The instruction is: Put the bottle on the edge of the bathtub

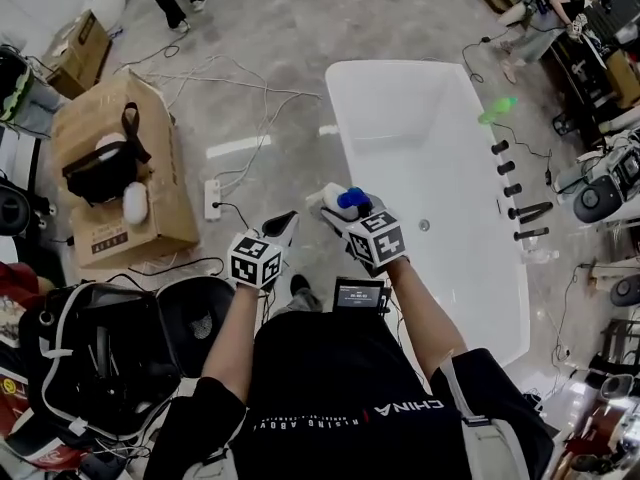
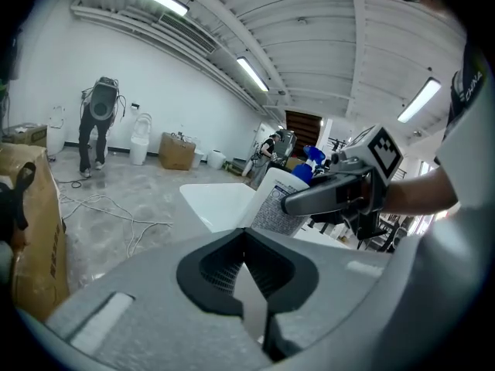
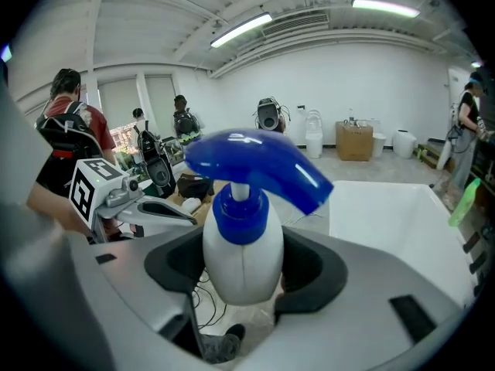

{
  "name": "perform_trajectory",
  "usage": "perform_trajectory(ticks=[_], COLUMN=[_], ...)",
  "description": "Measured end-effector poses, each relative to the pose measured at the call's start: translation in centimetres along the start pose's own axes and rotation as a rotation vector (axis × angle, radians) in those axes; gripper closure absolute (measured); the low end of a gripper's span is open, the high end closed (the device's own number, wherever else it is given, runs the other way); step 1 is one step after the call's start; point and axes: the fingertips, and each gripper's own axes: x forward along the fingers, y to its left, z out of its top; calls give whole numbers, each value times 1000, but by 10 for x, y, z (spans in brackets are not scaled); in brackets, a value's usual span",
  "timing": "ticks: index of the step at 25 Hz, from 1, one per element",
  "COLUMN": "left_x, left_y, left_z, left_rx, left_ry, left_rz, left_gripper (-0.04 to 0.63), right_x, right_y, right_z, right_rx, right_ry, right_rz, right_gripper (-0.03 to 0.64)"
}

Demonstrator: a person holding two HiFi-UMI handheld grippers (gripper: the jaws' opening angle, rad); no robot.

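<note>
A white bottle [image 1: 336, 201] with a blue pump top is held upright in my right gripper [image 1: 346, 214], whose jaws are shut on its body. It hangs just over the near left rim of the white bathtub [image 1: 430, 158]. From the right gripper view the bottle [image 3: 241, 261] fills the space between the pads, with the tub [image 3: 402, 230] to its right. My left gripper [image 1: 283, 226] is beside it on the left, over the floor, shut and empty. Looking along the left gripper [image 2: 244, 232], I see the bottle [image 2: 272, 201] and the right gripper [image 2: 329, 195] ahead.
Black faucet fittings [image 1: 520, 213] and a green bottle [image 1: 497, 110] line the tub's far right rim. A cardboard box [image 1: 120, 168] carrying a black bag, a power strip [image 1: 212, 198] and loose cables lie on the floor at left. A black backpack [image 1: 100, 358] sits near my feet.
</note>
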Motion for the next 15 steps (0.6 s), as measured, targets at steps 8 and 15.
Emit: perform_trajectory(ticks=[8,15], left_x=[25,66], left_y=[56,105], left_z=[35,66], left_rx=[37,18], left_ry=[2,-5], left_rz=[5,-2], left_gripper=[586,586], right_x=[41,92], right_y=[-29,-74], right_z=[40,75], right_rx=[23,24], right_ry=[-4,2], right_rz=[-20,-9], right_gripper=[344,344])
